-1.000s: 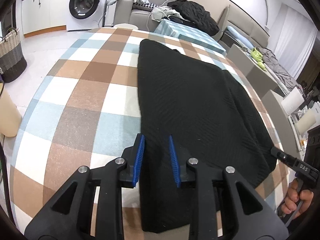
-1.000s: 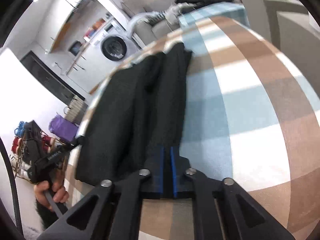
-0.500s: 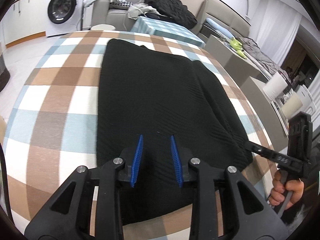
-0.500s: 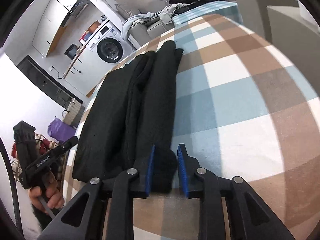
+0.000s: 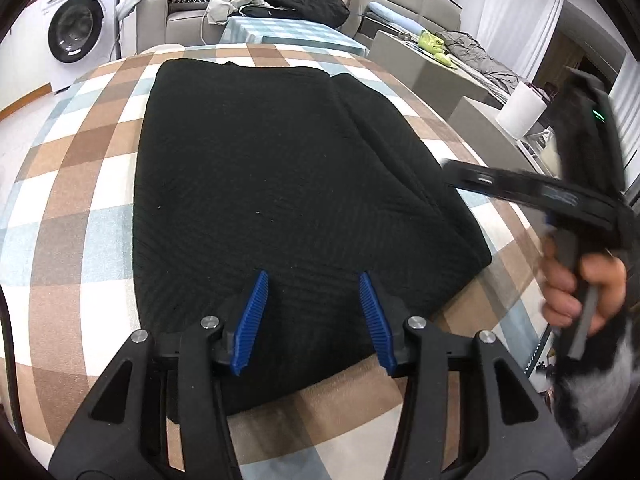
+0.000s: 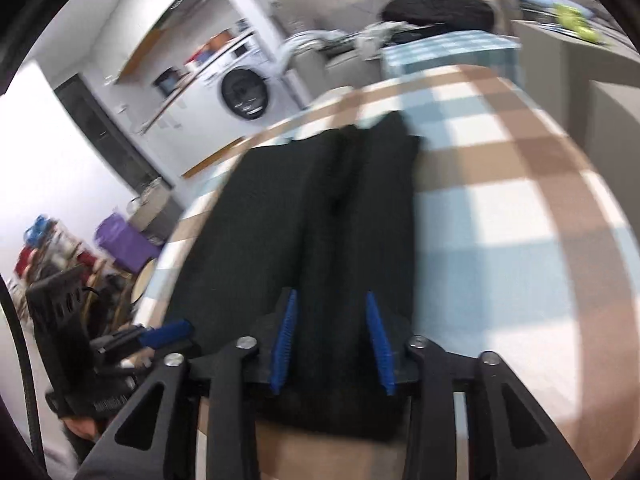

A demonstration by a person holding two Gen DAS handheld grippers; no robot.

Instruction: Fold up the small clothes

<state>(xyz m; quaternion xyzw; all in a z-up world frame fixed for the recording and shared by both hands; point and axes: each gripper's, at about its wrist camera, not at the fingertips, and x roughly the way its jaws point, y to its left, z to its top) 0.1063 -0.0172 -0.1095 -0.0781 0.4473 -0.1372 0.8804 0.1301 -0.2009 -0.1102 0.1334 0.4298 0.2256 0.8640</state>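
Black garment [image 5: 288,184] lies flat on the checked tablecloth [image 5: 72,208], stretching away ahead of my left gripper [image 5: 314,316], whose jaws have just been opening, with nothing clamped between them. My right gripper [image 6: 332,340] has just been opening too, its blue pads apart over the cloth's near edge. Beyond my fingertips, a washing machine [image 5: 76,32] and a sofa [image 5: 192,16].
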